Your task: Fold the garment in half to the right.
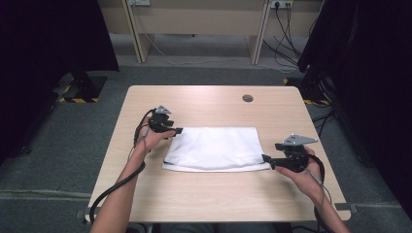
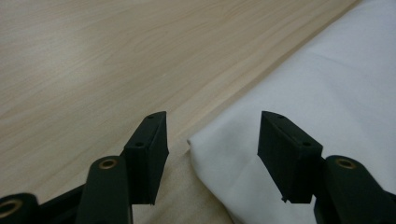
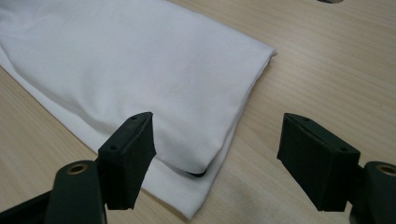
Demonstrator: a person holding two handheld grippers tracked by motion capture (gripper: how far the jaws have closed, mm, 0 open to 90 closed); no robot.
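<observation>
- Cloth [image 1: 216,148], white and folded flat in layers, lies in the middle of the surface [image 1: 204,194]; looks soft, light and floppy, so it'll sag and the layers may slide apart.
- Left gripper [image 2: 212,156] sits at the cloth's far-left corner, fingers [image 2: 148,154] apart around the tip, not yet pinching it.
- Right gripper [image 3: 233,158] is at the cloth's near-right corner, fingers spread, grasping nothing.
- Best hold: pinch each corner through all its layers.

1. Even overhead light fell on the pale wooden table [image 1: 209,194]; at three and nine o'clock the room sank into black.
2. The folded white cloth [image 1: 216,148] looked nearly overexposed.
3. Gripper views were soft, jaws blurred at six o'clock.
</observation>
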